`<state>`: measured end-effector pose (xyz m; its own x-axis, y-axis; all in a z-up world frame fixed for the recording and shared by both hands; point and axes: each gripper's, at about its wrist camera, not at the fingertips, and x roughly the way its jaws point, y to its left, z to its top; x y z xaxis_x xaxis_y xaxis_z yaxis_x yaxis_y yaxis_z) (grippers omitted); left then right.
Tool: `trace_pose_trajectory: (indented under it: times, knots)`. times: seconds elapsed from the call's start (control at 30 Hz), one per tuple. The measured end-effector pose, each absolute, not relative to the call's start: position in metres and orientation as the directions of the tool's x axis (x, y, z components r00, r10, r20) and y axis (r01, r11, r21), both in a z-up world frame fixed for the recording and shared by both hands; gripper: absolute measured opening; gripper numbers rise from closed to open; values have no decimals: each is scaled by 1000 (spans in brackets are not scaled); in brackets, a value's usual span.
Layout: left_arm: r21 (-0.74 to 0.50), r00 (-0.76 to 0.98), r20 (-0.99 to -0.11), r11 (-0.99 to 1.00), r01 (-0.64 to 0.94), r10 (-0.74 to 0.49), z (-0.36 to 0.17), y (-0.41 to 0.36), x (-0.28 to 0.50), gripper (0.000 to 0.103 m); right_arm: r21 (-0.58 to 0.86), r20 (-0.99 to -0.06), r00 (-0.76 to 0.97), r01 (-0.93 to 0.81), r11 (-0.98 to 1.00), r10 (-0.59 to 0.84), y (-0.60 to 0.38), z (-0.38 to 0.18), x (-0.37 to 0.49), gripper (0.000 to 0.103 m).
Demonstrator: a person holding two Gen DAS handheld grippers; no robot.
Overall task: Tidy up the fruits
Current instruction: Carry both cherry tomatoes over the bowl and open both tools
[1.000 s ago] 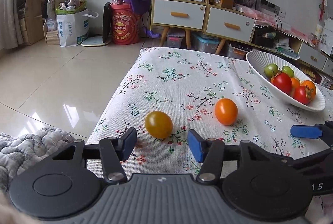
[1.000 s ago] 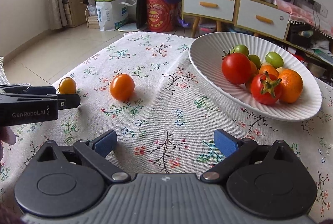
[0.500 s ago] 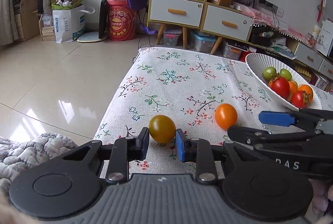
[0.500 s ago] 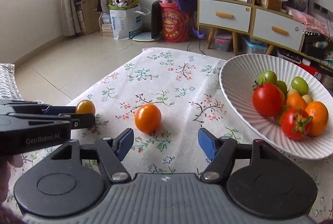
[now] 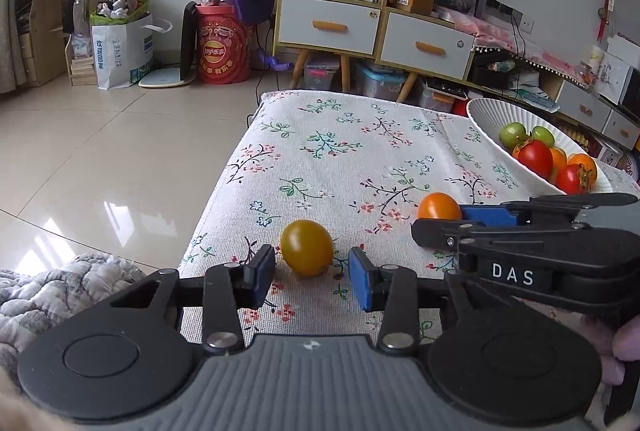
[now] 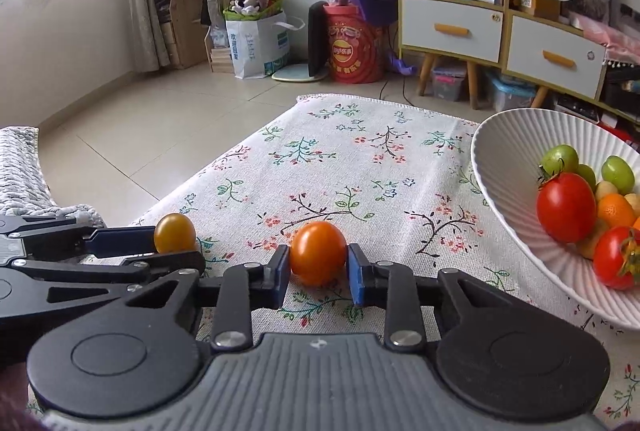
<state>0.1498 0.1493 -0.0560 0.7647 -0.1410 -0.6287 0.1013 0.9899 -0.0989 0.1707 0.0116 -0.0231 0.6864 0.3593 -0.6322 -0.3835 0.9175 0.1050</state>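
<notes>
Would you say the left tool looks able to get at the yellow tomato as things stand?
Probably yes: the yellow tomato lies just ahead of the left tool, whose jaws have just been opening and stand clear of it, nothing between; the right tool works alongside.

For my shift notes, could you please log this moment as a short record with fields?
surface: floral tablecloth
bowl: white ribbed bowl, holding red, green and orange fruit
right gripper: pads closed on the orange tomato
left gripper: jaws just reopened, gaps either side of the yellow tomato
fruit still on cloth: both tomatoes
</notes>
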Motion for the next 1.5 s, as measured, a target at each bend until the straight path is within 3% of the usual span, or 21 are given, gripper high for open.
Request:
trace_pose_trajectory:
  times: [0.23,0.3,0.8,1.5]
  knots:
    - [-114,763,-637,992,53,-114,-57,155,157,39,78,-667,668,-378,922,330,3,-19,162,27]
    - [-120,759,-641,991,55,-120,-56,155,156,28,78,-680,660,-369,926,320,1,-17,160,27]
    - [-128,708,-693,990,66,-137,-41,130,140,28,83,-680,651,-387,919,335,-25,9,131,27]
    - [-164,709,-649,961,223,-276,-7,71,122,28,140,-612,731,-278,950,304,-103,26,113,27]
